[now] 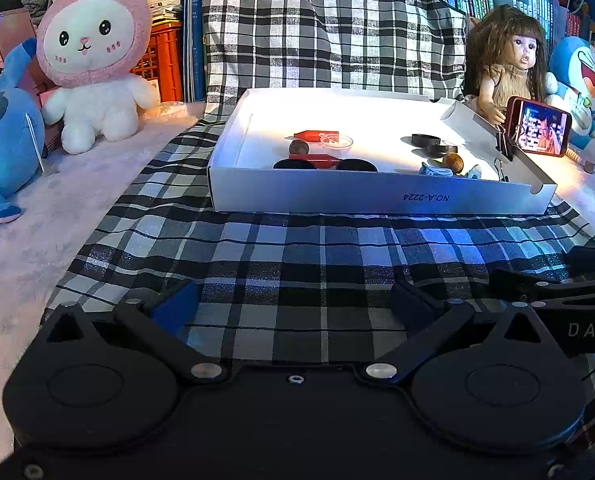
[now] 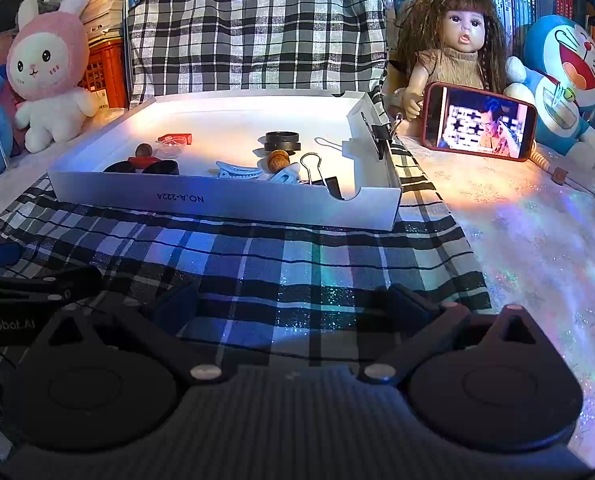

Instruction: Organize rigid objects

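Note:
A shallow white cardboard tray [image 1: 377, 197] [image 2: 217, 204] sits on the plaid cloth ahead of both grippers. Inside it lie red clips [image 1: 315, 135] [image 2: 175, 138], two walnuts [image 1: 298, 147] [image 2: 278, 160], stacked black rings [image 1: 433, 144] [image 2: 282, 141], flat black discs [image 1: 293, 165], a small clear dish [image 1: 336, 143], white hair clips [image 2: 237, 171] and a black binder clip [image 2: 317, 178]. My left gripper [image 1: 295, 300] is open over bare cloth, short of the tray. My right gripper [image 2: 293, 304] is open too, nothing between its fingers. The two grippers hover side by side.
A pink rabbit plush [image 1: 93, 60] and a blue plush [image 1: 5, 140] sit at the left. A doll [image 2: 453, 52], a phone [image 2: 479, 122] with its screen lit and a blue cat plush [image 2: 565, 76] stand at the right. Another binder clip [image 2: 381, 132] grips the tray's right wall. Books line the back.

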Available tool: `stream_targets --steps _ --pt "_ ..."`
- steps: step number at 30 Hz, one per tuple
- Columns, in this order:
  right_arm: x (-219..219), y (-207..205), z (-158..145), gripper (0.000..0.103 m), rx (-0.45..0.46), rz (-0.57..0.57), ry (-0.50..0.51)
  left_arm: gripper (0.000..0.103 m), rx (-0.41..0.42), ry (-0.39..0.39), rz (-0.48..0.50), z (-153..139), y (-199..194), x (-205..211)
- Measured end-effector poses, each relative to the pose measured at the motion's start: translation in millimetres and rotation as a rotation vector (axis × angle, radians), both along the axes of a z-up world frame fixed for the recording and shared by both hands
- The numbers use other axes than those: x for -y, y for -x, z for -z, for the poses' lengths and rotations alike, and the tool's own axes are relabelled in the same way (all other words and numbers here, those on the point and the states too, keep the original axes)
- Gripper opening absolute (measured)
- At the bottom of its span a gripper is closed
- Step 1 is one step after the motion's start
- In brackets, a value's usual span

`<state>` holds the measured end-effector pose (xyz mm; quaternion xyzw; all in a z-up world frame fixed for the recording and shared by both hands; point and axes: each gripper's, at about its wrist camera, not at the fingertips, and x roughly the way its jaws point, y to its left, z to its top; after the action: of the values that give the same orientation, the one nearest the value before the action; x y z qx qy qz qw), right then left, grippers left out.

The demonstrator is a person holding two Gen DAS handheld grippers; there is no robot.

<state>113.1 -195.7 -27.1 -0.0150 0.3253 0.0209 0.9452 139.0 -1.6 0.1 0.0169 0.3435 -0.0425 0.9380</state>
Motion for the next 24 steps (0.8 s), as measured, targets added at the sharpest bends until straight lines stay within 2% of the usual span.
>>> stream_targets --steps 24 --pt "-1.8 0.0 0.2 0.103 -0.001 0.0 0.003 0.103 0.0 -0.002 0.0 0.8 -0.3 -0.2"
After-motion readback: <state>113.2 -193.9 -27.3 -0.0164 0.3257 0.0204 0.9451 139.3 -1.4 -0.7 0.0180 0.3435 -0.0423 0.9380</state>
